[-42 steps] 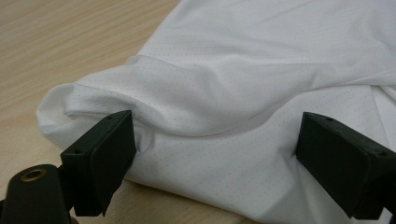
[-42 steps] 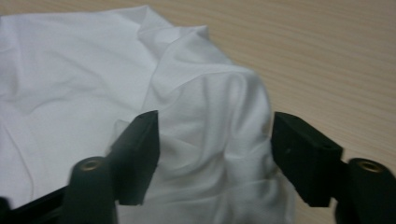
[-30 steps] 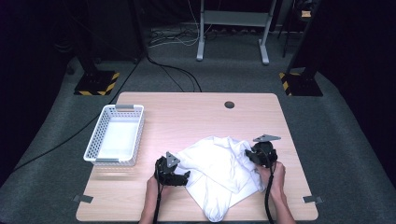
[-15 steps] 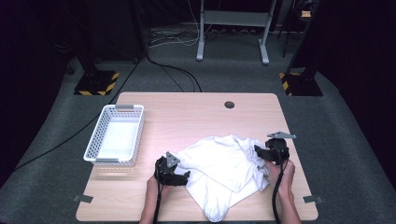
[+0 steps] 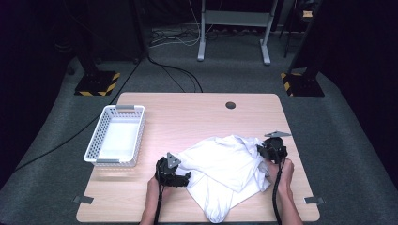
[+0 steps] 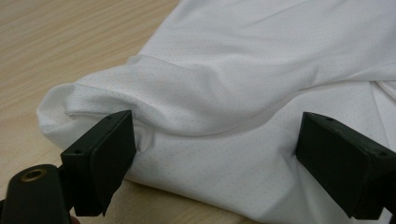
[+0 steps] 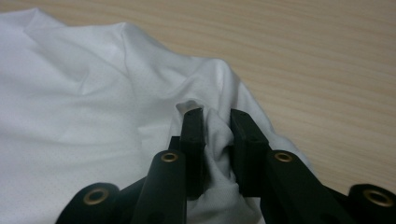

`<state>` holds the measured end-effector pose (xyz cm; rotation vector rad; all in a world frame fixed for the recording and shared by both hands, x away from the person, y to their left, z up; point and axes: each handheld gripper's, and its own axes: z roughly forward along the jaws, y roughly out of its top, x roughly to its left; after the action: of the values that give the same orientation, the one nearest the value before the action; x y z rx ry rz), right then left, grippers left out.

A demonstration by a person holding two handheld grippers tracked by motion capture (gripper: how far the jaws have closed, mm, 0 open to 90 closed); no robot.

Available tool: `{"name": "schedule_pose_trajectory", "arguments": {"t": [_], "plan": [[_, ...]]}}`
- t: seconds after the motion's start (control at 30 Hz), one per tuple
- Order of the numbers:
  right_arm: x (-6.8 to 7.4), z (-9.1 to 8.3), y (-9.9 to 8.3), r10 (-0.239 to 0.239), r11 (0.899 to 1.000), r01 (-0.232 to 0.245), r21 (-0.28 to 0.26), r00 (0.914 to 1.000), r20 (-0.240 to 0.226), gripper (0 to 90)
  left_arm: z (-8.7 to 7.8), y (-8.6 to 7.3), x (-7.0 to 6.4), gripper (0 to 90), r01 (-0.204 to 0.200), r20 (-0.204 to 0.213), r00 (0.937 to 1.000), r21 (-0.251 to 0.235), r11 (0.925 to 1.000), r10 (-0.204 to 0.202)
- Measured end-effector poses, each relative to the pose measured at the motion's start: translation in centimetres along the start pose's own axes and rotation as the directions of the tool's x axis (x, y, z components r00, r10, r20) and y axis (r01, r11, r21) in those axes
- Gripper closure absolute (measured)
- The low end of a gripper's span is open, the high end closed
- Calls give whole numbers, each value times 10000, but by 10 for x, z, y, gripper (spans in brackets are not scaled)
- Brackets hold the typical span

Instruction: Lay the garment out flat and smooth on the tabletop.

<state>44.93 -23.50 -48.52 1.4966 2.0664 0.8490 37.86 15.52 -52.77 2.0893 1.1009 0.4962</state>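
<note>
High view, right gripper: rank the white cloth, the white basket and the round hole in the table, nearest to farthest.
From the right gripper:
1. White cloth, pinched in its jaws, at the table's front.
2. Round hole, near the table's far edge.
3. White basket, across the table on the left side.

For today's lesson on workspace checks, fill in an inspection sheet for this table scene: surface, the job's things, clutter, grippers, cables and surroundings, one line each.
Surface: light wooden table, with a round hole near its far edge.
Job's things: white garment, crumpled on the near right part of the table.
Clutter: white basket at the left, nothing seen inside.
Grippers: left gripper open, jaws either side of a fold; right gripper pinching a bunch of the cloth.
Cables: one trails from each gripper; more cables lie on the floor beyond the table.
Surroundings: grey carpet, a metal stand, two striped black bases.
</note>
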Motion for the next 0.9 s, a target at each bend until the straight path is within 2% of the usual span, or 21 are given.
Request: {"name": "schedule_pose_trajectory", "arguments": {"t": [0.1, 0.17, 0.2, 0.33, 0.37, 0.4, 0.43, 0.53, 0.57, 0.7, 0.9], "plan": [[-9, -3, 3, 162, 9998, -154, -142, 9984, 549, 755, 0, 0, 0, 116, 2, -1, 10000, 1, 10000, -2], [-15, -4, 4, 437, 9990, -438, 19, 9978, 491, 666, 0, 0, 0, 116, 3, 1, 10000, -2, 10000, -3], [-17, -5, 4, 431, 9991, -433, 18, 9981, 431, 624, 0, 0, 0, 116, 3, 0, 10000, -2, 10000, -3], [-10, -13, 4, 159, 9985, -184, -517, 9986, -495, 426, 0, 0, 0, 116, 3, -2, 10000, -3, 10000, -3], [-7, -12, 4, 69, 9987, -107, -490, 9970, -768, 369, 0, 0, 0, 116, 1, -3, 10000, -3, 10000, -1], [-2, -7, 5, -21, 9998, 0, -197, 9942, -1075, 329, 0, 0, 0, 116, 3, -4, 10000, -4, 10000, -3], [1, -2, 5, -139, 9999, 146, 54, 9937, -1114, 363, 0, 0, 0, 116, 2, -4, 10000, -3, 10000, -2], [5, 13, 2, -292, 9975, 338, 626, 9969, -731, 518, 0, 0, 0, 116, 2, -4, 10000, -2, 10000, -2], [4, 16, 0, -190, 9978, 235, 619, 9972, -719, 580, 0, 0, 0, 116, 3, -4, 10000, 0, 10000, -3], [-3, 15, -1, 160, 9996, -146, 256, 9982, -581, 694, 0, 0, 0, 116, -1, -4, 10000, -2, 10000, 1], [-16, 3, 4, 243, 9994, -236, -240, 9993, 293, 730, 0, 0, 0, 116, 1, -6, 10000, 0, 10000, -1]]}}
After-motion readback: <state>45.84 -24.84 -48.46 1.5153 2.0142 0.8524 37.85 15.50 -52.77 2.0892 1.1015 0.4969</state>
